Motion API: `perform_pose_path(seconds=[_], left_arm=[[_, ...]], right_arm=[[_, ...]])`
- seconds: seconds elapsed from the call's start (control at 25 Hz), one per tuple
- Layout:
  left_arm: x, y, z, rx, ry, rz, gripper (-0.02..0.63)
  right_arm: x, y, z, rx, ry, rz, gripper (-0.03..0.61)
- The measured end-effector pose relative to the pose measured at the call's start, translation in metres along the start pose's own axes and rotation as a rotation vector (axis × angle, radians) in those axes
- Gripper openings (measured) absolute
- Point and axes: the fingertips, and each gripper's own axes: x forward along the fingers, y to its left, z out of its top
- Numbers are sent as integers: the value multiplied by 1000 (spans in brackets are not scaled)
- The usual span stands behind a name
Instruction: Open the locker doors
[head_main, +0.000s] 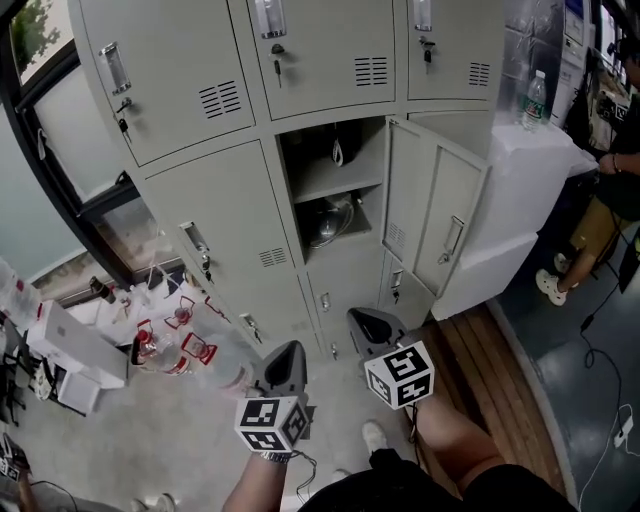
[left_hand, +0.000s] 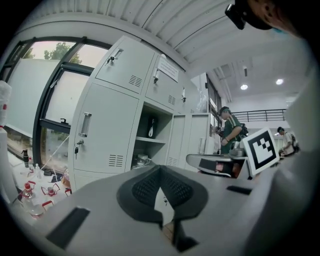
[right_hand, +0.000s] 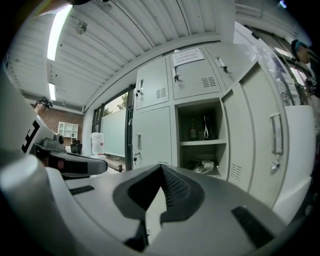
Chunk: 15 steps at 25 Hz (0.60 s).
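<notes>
Already one grey locker door (head_main: 437, 205) swung open, shelves exposed

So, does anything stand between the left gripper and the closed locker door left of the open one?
Nothing visible does. The left gripper, shut and empty, looks straight at the closed door; the bottles stand off to the left.

head view: high, facing steeply down, lockers (head_main: 200, 60) near | left gripper view: low, angled up from lockers' left | right gripper view: low, angled up, facing front | shared: open compartment (head_main: 330, 180) (left_hand: 150, 132) (right_hand: 200, 135)
</notes>
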Motion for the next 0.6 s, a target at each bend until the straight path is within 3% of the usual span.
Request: perform_pose_path(seconds=[0.6], left_arm=[[-39, -51, -11, 13, -3, -141, -3]], right_arm=[[-84, 21, -8, 12, -5, -129, 0]])
